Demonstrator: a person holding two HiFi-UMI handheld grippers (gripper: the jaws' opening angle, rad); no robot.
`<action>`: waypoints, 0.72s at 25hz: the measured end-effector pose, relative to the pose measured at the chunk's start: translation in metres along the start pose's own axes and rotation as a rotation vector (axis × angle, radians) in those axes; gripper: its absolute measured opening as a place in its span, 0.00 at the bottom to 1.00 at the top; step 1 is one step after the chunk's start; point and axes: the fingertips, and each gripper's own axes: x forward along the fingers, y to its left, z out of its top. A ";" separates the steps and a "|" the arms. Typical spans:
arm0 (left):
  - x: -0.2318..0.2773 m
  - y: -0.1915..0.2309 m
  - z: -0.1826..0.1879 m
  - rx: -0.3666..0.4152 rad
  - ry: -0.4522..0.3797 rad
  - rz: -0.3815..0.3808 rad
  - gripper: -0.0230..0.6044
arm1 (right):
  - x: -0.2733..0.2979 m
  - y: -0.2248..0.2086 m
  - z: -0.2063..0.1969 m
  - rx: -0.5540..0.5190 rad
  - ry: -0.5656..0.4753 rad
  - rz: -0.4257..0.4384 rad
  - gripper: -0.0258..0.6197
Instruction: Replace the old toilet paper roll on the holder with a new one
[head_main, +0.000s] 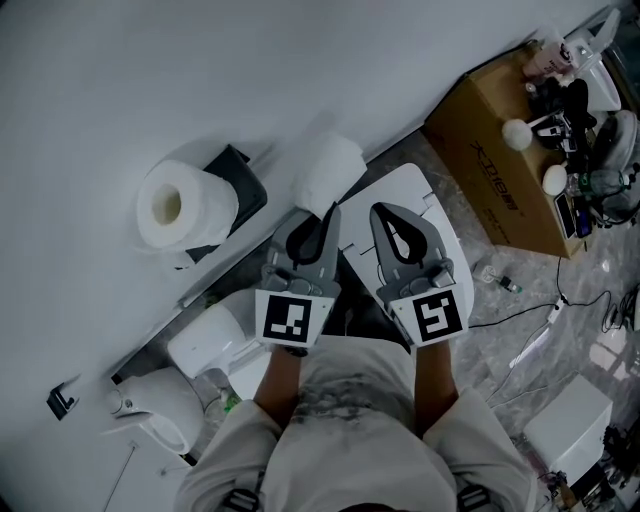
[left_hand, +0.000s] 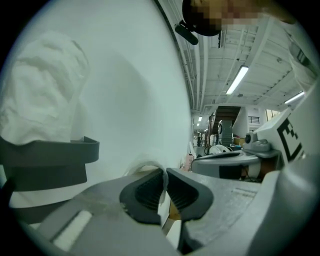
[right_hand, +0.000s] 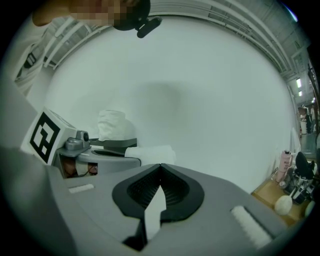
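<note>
The left gripper (left_hand: 165, 186) has its jaws nearly together, pinching the thin white wall of a small roll (head_main: 326, 170) of toilet paper. In the left gripper view the curved edge of that wall runs up between the two ribbed pads, one pad inside the roll and one outside. In the head view the small roll sticks out past the jaw tips, close to the white wall (head_main: 150, 70), though I cannot tell whether it touches it.

The right gripper (right_hand: 160, 167) is fully closed, its pad tips meeting with nothing between them. It sits just beside the left gripper, the two nearly parallel and pointing toward the wall.

To the left of the small roll and apart from it, a full roll (head_main: 185, 205) of toilet paper sits on the black holder (head_main: 240, 182) fixed to the wall, its hollow middle facing the head camera.

Below both grippers is the white toilet lid (head_main: 425, 195). Further right, a cardboard box (head_main: 495, 175) stands on the floor against the wall with bottles and other small items on top.
</note>
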 end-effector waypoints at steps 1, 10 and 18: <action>-0.003 -0.003 0.001 -0.002 -0.001 0.003 0.07 | -0.004 0.001 0.002 0.000 -0.001 0.005 0.04; -0.035 -0.025 0.017 -0.020 -0.043 0.039 0.07 | -0.035 0.015 0.017 -0.017 -0.016 0.059 0.04; -0.065 -0.051 0.023 -0.032 -0.070 0.081 0.07 | -0.063 0.030 0.025 -0.038 -0.037 0.131 0.04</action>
